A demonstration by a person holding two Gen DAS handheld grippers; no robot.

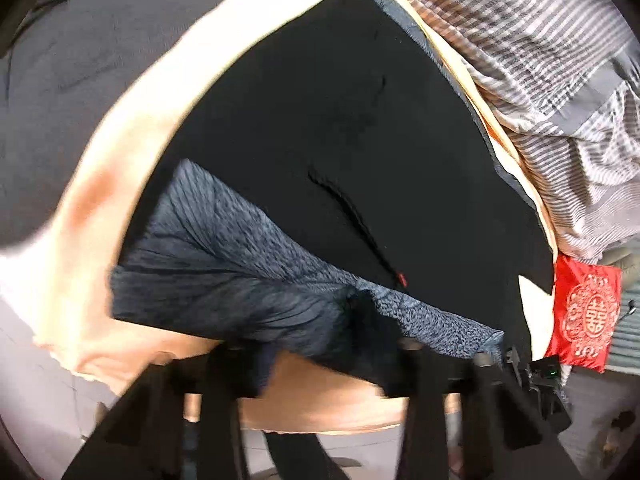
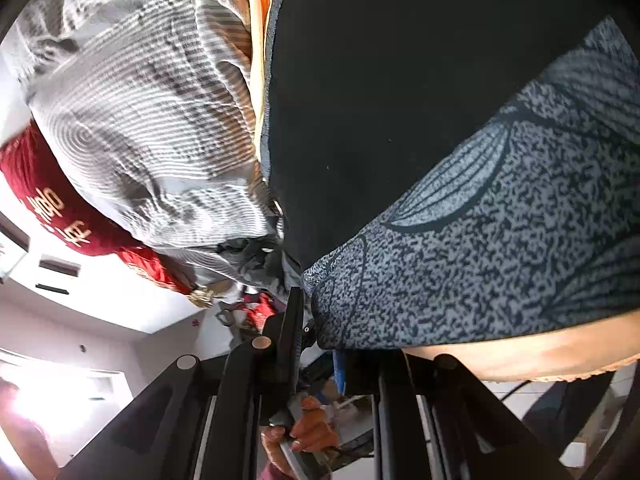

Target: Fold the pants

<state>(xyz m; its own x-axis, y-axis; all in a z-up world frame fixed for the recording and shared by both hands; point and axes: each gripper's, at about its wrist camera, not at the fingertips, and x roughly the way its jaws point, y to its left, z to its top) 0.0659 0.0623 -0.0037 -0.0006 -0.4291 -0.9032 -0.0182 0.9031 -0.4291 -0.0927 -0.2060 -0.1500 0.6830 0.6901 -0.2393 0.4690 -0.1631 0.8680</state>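
Observation:
Black pants (image 1: 320,128) lie spread on a peach-coloured sheet (image 1: 92,216). Their waist end is turned over and shows a grey-blue speckled lining (image 1: 224,256) with leaf outlines. A black drawstring (image 1: 352,216) with a red tip lies on the cloth. My left gripper (image 1: 318,348) is at the near edge, shut on the folded lining, which bunches between its fingers. In the right wrist view the same black cloth (image 2: 400,80) and speckled lining (image 2: 480,240) fill the frame. My right gripper (image 2: 344,332) is shut on the corner of the lining; its right finger is partly hidden by the cloth.
A grey-and-white striped duvet (image 1: 540,60) is bunched along the far side of the pants. A red embroidered cushion (image 1: 584,312) lies at the sheet's corner. Dark grey cloth (image 1: 80,40) lies beyond the sheet's left edge. A hand (image 2: 308,424) on a grey handle shows below my right gripper.

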